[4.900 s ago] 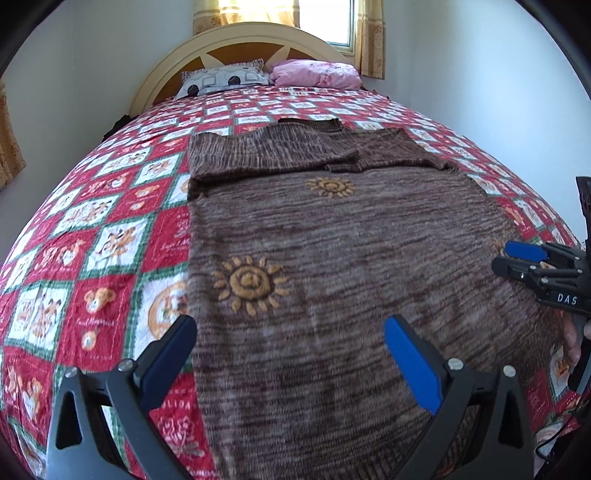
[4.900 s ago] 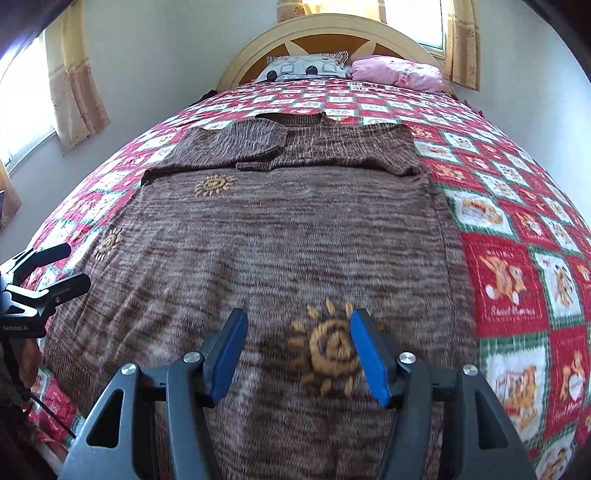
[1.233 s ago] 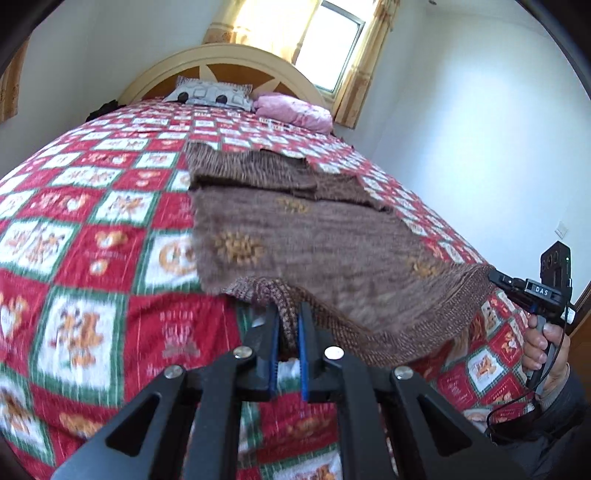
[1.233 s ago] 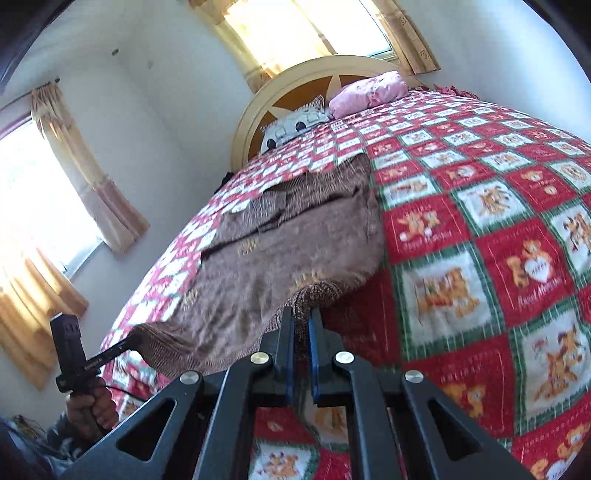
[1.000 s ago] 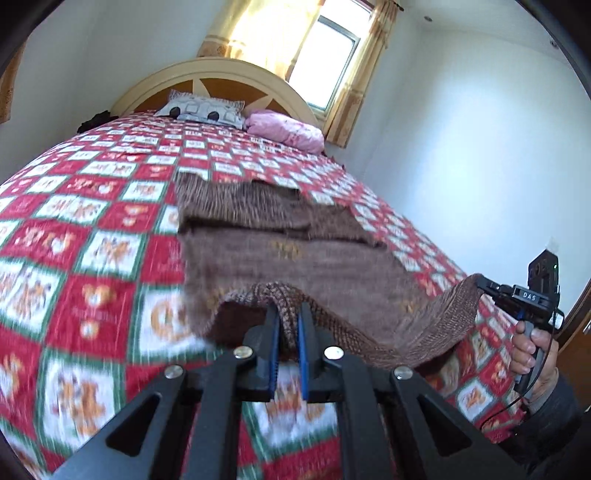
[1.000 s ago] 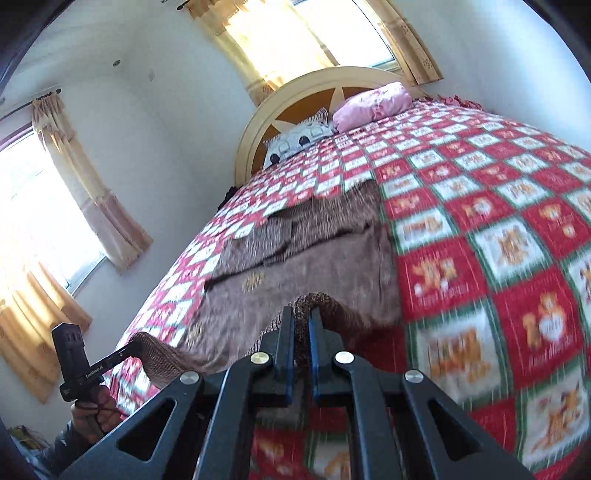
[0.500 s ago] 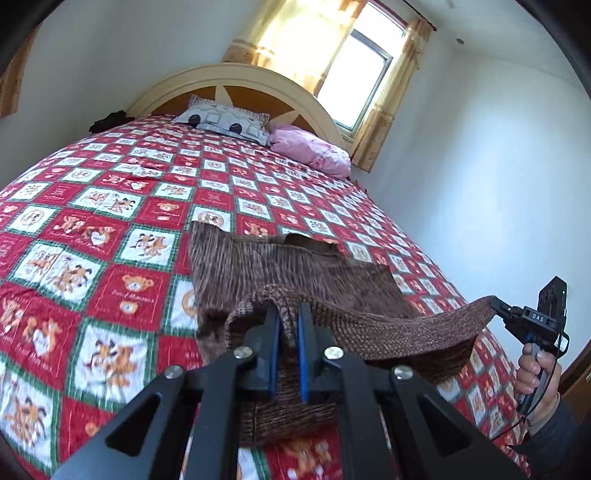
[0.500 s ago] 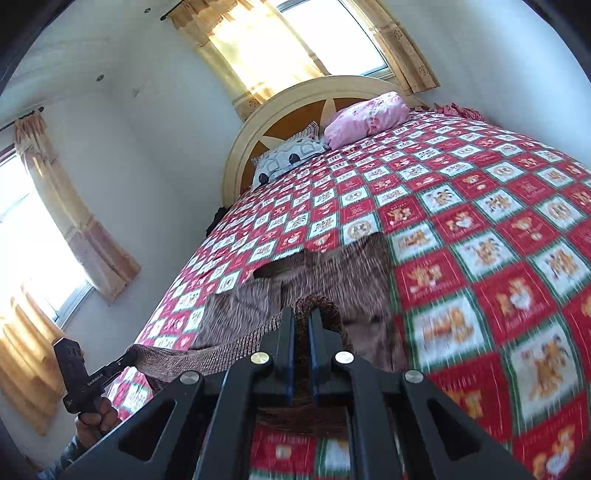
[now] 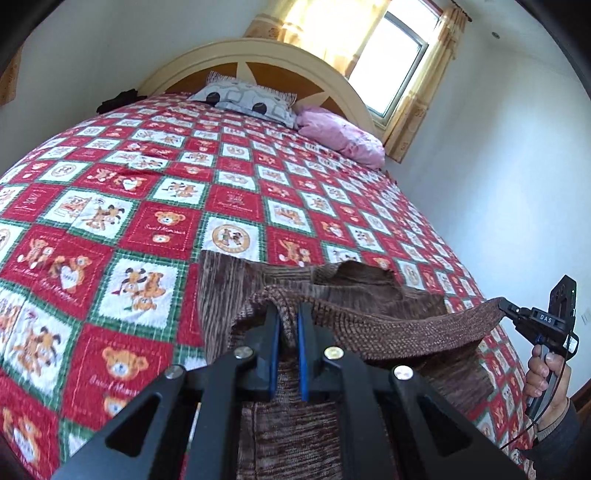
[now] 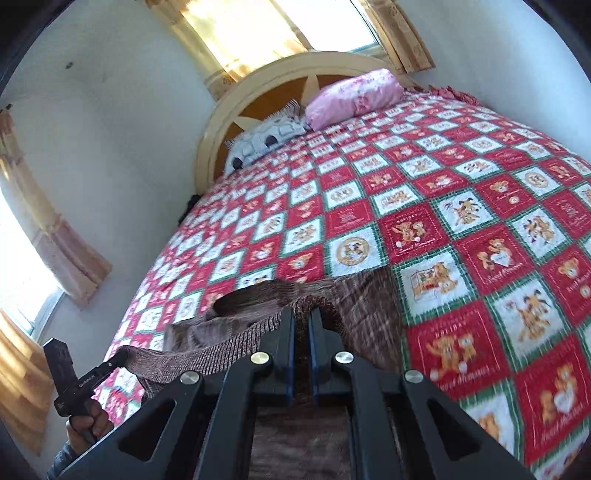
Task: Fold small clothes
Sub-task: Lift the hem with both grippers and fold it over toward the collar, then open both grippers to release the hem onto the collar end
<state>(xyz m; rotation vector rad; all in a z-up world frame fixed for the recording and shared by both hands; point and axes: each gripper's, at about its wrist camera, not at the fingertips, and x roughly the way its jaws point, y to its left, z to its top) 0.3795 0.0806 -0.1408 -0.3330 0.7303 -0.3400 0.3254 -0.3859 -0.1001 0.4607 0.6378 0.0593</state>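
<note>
A brown knit sweater (image 9: 369, 325) lies on the bed with its ribbed bottom hem lifted and stretched between both grippers, above its upper part. My left gripper (image 9: 287, 317) is shut on the hem's left corner. My right gripper (image 10: 302, 314) is shut on the hem's right corner; it also shows at the right edge of the left wrist view (image 9: 504, 306). The sweater (image 10: 229, 332) hangs from the hem under both grippers. The left gripper also shows at the lower left of the right wrist view (image 10: 120, 356).
The bed has a red, white and green teddy-bear quilt (image 9: 147, 192). A patterned grey pillow (image 9: 247, 99) and a pink pillow (image 9: 340, 136) lie by the cream headboard (image 9: 258, 59). Walls stand close on both sides, with curtained windows (image 10: 258, 26).
Both grippers closed on the bottom hem, lifted it and carried it toward the headboard. The hem now hangs over the sweater's upper part.
</note>
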